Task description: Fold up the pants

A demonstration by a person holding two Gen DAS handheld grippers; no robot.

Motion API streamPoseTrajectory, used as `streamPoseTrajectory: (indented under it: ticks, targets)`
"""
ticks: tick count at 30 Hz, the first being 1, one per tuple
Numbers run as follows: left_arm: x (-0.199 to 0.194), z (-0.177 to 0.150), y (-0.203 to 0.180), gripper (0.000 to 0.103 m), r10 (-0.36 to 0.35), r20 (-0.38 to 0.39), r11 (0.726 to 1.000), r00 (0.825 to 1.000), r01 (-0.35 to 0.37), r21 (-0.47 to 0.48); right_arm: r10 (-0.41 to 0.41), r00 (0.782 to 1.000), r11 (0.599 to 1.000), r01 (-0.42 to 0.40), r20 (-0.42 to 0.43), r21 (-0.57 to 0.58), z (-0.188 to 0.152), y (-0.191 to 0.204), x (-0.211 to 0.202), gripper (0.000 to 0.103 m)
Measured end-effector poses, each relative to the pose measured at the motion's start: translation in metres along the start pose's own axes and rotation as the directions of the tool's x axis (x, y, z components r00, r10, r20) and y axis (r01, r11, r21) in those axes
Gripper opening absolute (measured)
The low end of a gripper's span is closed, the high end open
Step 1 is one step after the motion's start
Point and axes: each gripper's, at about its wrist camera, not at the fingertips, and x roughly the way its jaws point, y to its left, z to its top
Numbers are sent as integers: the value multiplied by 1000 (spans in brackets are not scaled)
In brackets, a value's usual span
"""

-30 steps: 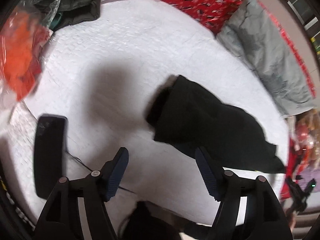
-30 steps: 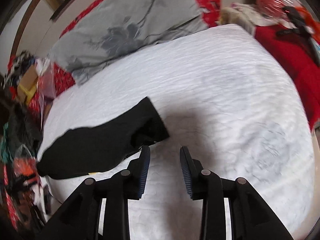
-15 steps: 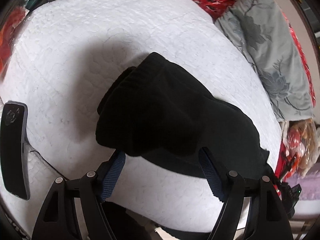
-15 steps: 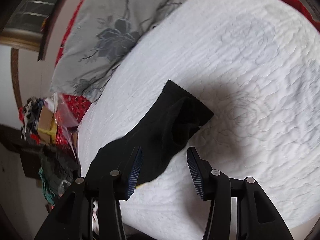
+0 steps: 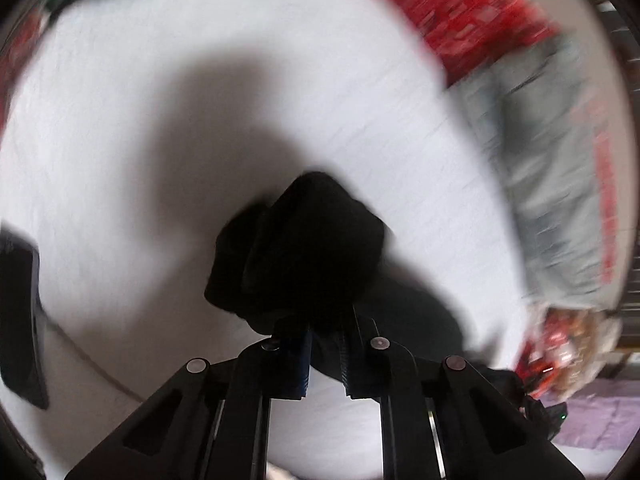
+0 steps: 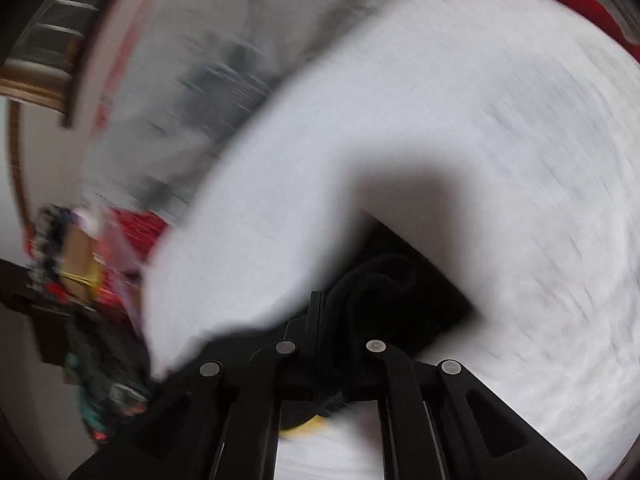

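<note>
The black pants lie bunched on the white quilted bed. My left gripper is shut on one end of the pants, with black cloth bulging out just past its blue pads. In the right wrist view my right gripper is shut on the other end of the pants, and the cloth hides its fingertips. Both views are blurred by motion.
A grey flowered pillow and red patterned cloth lie along the far edge of the bed. A black phone-like slab lies at the left. Cluttered clothes and boxes sit off the bed's left side.
Both grippers have come down onto the pants and closed on them, the left on one end, the right on the other. Both were open half a second ago.
</note>
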Motion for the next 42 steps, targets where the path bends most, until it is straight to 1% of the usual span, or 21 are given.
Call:
streamPoseTrajectory:
  ticks: [2,3,5,7,9,12,15,18,19,21,22,23,24,25,27,30,34,36,37,39,42]
  targets:
    - [-27,2,-16,11,-32,92,997,995,26,71,93,993,995,-90,69,-51,15,28,-19,5]
    - [-38,-4,-23,11,-20,147,992,989,1,129,121,987,989,-112,103,-93,21,41,-29,5]
    - [-36,-15,-20,11,19,170,980,985,-51,190,114,990,988,-104,84,-116,22,41,-29,5]
    - [-12,-26,-2,11,67,121,975,990,-91,204,71,997,992,-67,41,-110,12,24,-16,5]
    - [11,-31,17,11,126,75,975,989,-137,175,46,999,996,-47,-7,-77,-1,0,0,5]
    - [29,-29,34,11,149,40,978,988,-154,142,31,997,999,-34,-77,-39,-20,-21,21,5]
    - [34,-29,34,13,157,45,973,987,-163,165,33,996,998,-37,-84,-50,-33,-31,23,5]
    - [41,-29,38,15,177,20,968,984,-178,178,-9,994,1000,8,-112,-15,-45,-53,27,6]
    - [38,-32,42,16,166,9,971,986,-165,171,-24,993,1000,23,-119,-5,-46,-60,27,10]
    - [30,-35,46,21,122,13,979,992,-122,162,-10,992,1000,11,-127,11,-51,-64,23,12]
    - [23,-34,51,29,109,21,980,994,-111,165,-7,992,1000,9,-124,12,-52,-63,19,20]
    - [16,-37,54,35,102,38,980,994,-107,169,-2,993,1000,3,-120,7,-52,-59,14,33]
    - [8,-41,55,48,91,67,978,994,-102,180,10,994,1000,-11,-113,-3,-53,-58,5,39]
    - [2,-43,57,59,82,86,977,993,-97,187,26,995,1000,-27,-96,-10,-55,-56,-5,49]
    - [-5,-48,60,66,73,110,977,991,-93,191,56,997,998,-55,-60,9,-60,-58,-21,59]
    - [-1,-48,64,67,63,94,983,994,-78,167,83,995,993,-78,-61,85,-67,-67,-24,61]
    - [11,-50,72,67,79,51,987,996,-85,133,60,993,985,-42,-104,169,-80,-76,-4,61]
    - [17,-47,78,67,98,48,988,994,-103,112,33,996,983,-18,-81,182,-83,-77,0,61]
    - [20,-44,77,67,103,46,989,994,-107,101,24,998,982,-14,-50,188,-83,-78,1,61]
    - [29,-34,83,67,119,37,991,992,-122,61,31,1000,978,-30,-2,207,-78,-78,4,61]
    - [42,-22,87,67,101,28,995,994,-101,-1,37,998,977,-46,50,209,-71,-75,11,61]
